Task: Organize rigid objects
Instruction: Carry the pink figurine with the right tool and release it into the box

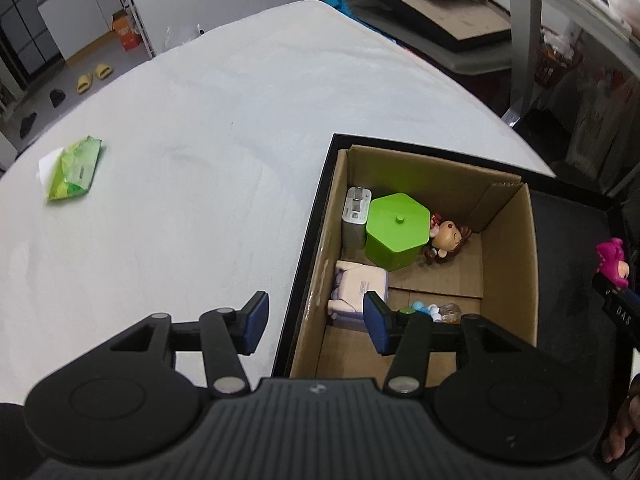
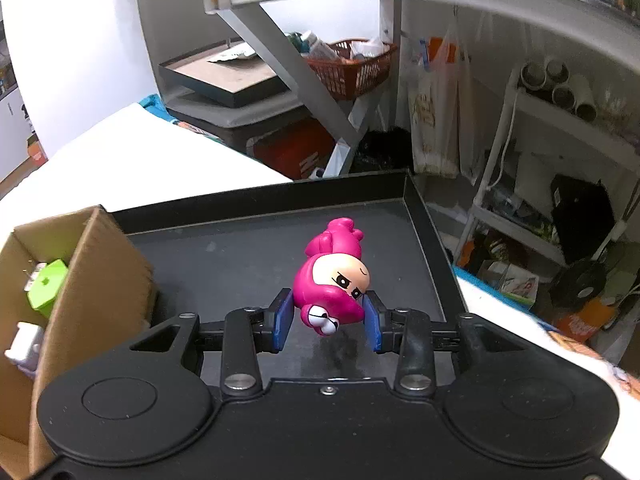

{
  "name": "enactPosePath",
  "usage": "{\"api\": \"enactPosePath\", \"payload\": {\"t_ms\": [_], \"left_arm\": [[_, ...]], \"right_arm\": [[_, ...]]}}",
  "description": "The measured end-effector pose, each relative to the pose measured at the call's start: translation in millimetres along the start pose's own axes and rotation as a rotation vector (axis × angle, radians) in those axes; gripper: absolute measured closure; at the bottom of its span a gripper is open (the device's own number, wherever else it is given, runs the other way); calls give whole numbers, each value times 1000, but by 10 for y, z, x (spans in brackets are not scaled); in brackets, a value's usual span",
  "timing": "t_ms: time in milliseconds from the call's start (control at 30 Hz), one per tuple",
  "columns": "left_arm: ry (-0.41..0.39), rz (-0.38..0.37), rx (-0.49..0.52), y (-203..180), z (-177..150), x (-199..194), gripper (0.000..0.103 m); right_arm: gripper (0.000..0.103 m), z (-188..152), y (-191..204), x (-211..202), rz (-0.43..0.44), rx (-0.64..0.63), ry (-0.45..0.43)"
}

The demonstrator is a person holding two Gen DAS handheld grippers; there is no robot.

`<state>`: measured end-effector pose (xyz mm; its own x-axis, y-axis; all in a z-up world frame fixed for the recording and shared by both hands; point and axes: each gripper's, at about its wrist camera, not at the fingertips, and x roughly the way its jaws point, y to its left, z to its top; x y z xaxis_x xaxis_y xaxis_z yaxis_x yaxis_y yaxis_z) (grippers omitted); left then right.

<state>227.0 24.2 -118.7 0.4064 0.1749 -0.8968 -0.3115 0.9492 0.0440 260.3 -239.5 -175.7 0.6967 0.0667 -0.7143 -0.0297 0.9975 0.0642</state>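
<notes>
My right gripper (image 2: 327,320) is shut on a pink toy figure (image 2: 334,276), held above the black tray (image 2: 256,204) to the right of the cardboard box (image 2: 100,280). The same pink toy figure (image 1: 612,258) shows at the right edge of the left wrist view. My left gripper (image 1: 316,322) is open and empty, straddling the box's left wall near its front. Inside the cardboard box (image 1: 508,240) sit a green hexagonal container (image 1: 396,230), a grey power bank (image 1: 356,216), a brown-haired doll (image 1: 448,240), a white and lilac toy (image 1: 360,290) and a small blue and white item (image 1: 426,308).
A green packet (image 1: 74,168) lies far left on the white table (image 1: 220,120). Beyond the table stand a grey shelf frame (image 2: 288,60), a red basket (image 2: 352,64), a framed board (image 1: 432,4) and cluttered shelves (image 2: 560,120). A hand (image 1: 628,420) shows at the right edge.
</notes>
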Motion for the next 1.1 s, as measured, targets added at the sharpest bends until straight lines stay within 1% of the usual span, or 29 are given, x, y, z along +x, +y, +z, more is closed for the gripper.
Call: {"api": "enactPosePath", "payload": {"t_ms": [100,200,467,567,667,867,1100], "left_arm": [[-20,-39,-22,86,27,-72,52],[-45,-39,-20,147,64,-135,53],[-74,-89,-36,353,66,-148,53],[-100,-92,-9,359,63,-128,53],[-102,-122,-5,381,63,-73,53],[-119,-137,13,457,14,47,53],[-86,-199,3,566,-73,204,53]], "right_arm": [[66,17,60,-123,-20,-26,-17],[66,46,111,-245,-19,-25,-17],[66,82,332,-520,-27,-47,-31],[66,99,410,-613,-32,-47,-32],[66,125,493,-694,-42,-53,-42],[66,175,665,-843,-56,-55,-65],[66,197,911,-932,-57,-74,-81]]}}
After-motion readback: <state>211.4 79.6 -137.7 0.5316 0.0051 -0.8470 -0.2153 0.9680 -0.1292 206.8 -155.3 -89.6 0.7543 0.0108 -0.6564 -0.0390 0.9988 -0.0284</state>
